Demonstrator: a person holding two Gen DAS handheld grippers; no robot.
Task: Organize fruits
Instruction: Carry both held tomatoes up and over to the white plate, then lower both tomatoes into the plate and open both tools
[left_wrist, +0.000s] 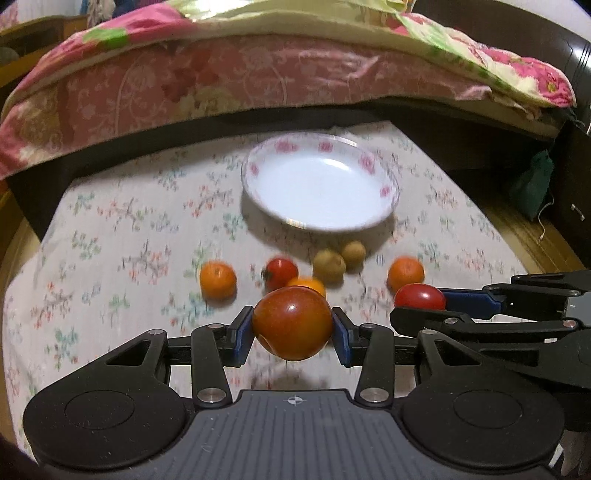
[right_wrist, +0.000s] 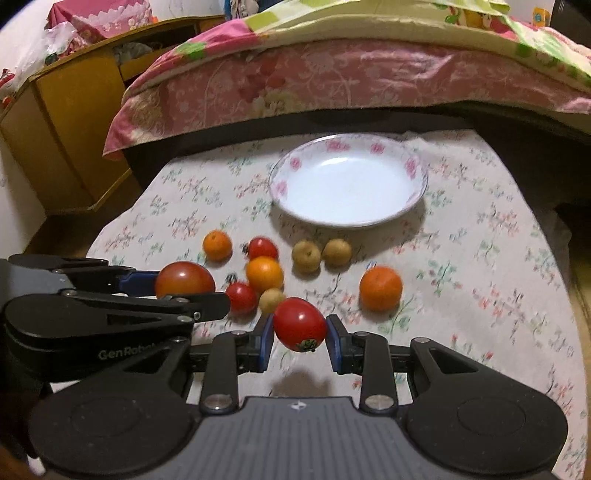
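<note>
Tomatoes: four. One big tomato (right_wrist: 184, 282) pinched in the jaws of the left gripper (left_wrist: 291, 328), one small tomato (right_wrist: 299, 325) pinched in the jaws of the right gripper (right_wrist: 300, 332). Two loose: near cherry tomato (right_wrist: 241, 297) just ahead-left of the right jaws, far cherry tomato (right_wrist: 263, 248) further ahead.

Oranges: three. Left orange (right_wrist: 217, 245), middle orange (right_wrist: 264, 274), right orange (right_wrist: 380, 288), all ahead of the jaws.

Tan round fruits, kind unclear: three. Near tan fruit (right_wrist: 271, 300) just ahead of the right jaws, tan pair (right_wrist: 321, 254) side by side beyond.

Plate (right_wrist: 280, 188): one, well ahead of both jaws.

Grippers: two.
</note>
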